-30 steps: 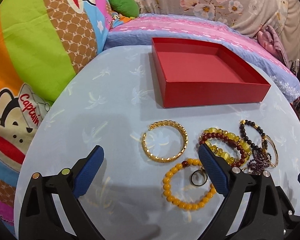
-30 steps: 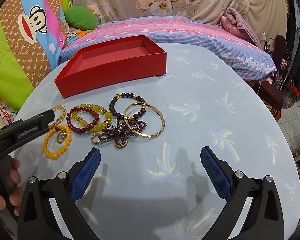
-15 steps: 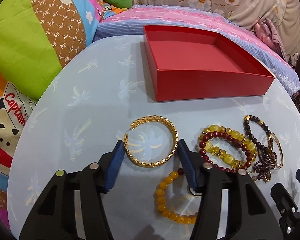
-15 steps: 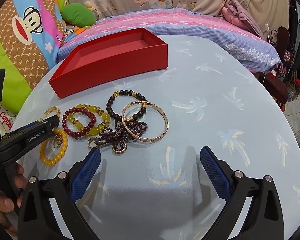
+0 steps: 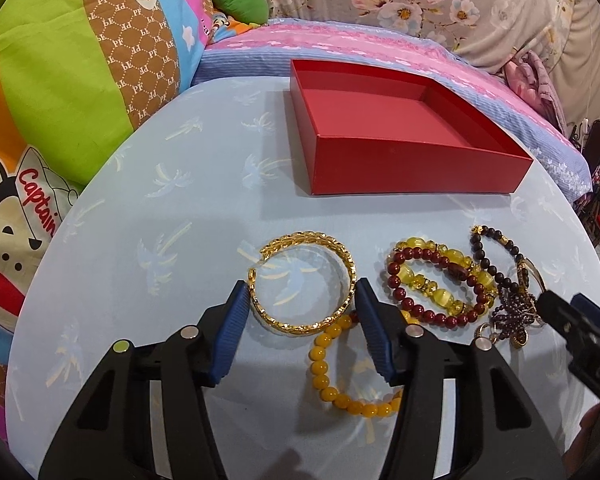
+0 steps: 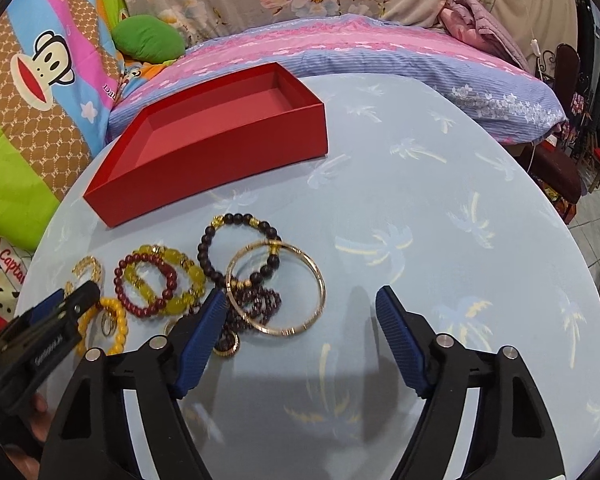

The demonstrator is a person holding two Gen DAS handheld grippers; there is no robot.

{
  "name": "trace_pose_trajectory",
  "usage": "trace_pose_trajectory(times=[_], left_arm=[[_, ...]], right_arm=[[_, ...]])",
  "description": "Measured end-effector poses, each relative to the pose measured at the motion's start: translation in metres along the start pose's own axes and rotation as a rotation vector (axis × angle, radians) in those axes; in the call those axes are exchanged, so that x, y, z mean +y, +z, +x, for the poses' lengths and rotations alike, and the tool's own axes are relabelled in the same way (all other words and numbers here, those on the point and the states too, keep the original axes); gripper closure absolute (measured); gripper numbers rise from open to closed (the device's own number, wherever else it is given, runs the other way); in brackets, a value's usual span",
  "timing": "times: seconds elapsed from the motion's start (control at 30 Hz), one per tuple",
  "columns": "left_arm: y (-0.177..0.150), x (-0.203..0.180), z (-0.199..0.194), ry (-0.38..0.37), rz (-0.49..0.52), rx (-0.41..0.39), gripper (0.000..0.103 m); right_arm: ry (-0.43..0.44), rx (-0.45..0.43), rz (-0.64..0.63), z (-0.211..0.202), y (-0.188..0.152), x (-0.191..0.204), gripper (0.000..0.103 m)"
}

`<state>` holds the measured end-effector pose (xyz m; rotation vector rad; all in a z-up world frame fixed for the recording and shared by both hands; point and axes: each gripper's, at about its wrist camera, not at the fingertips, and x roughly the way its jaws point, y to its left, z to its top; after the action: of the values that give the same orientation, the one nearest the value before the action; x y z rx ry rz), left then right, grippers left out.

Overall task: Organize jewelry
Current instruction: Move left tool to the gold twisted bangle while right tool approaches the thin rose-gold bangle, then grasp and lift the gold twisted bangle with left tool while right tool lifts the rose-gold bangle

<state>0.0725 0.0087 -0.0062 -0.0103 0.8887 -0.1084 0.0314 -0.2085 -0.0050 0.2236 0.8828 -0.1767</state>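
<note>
On the pale blue tablecloth lies a chunky gold cuff bangle (image 5: 300, 237), and my left gripper (image 5: 300, 290) is shut on it, one blue pad against each side. Behind it stands an empty red box (image 5: 416, 168). In the right wrist view a thin gold bangle (image 6: 288, 332) lies on a heap of dark beads. My right gripper (image 6: 300, 298) straddles it with its jaws closing. The left pad is at the bangle's edge and the right pad stands well clear. An amber bead bracelet (image 5: 320, 368) lies under the left gripper's right finger.
Dark red and yellow bead bracelets (image 5: 432, 280), a black bead bracelet (image 6: 236, 218) and a purple bead piece (image 6: 260, 300) lie bunched between the grippers. Cartoon cushions (image 5: 60, 80) crowd the round table's left edge, and a striped bed (image 6: 340, 40) lies behind it. The table (image 6: 440, 200) drops off at the right.
The left gripper's jaws closed from wide apart onto the gold cuff bangle, then stayed there. The right gripper moved in over the thin gold bangle and its jaws narrowed.
</note>
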Motion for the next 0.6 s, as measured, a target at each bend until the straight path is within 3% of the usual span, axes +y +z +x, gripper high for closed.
trace_pose_trajectory(times=[0.33, 0.47, 0.6], left_arm=[[-0.002, 0.003, 0.005, -0.008, -0.007, 0.022, 0.051], [-0.002, 0.002, 0.005, -0.012, -0.007, 0.022, 0.051], [-0.002, 0.002, 0.005, -0.012, -0.006, 0.023, 0.051]], right_arm=[[0.034, 0.029, -0.016, 0.018, 0.006, 0.013, 0.037], [0.036, 0.02, -0.029, 0.018, 0.004, 0.015, 0.048], [0.059, 0.009, -0.01, 0.017, 0.002, 0.011, 0.048]])
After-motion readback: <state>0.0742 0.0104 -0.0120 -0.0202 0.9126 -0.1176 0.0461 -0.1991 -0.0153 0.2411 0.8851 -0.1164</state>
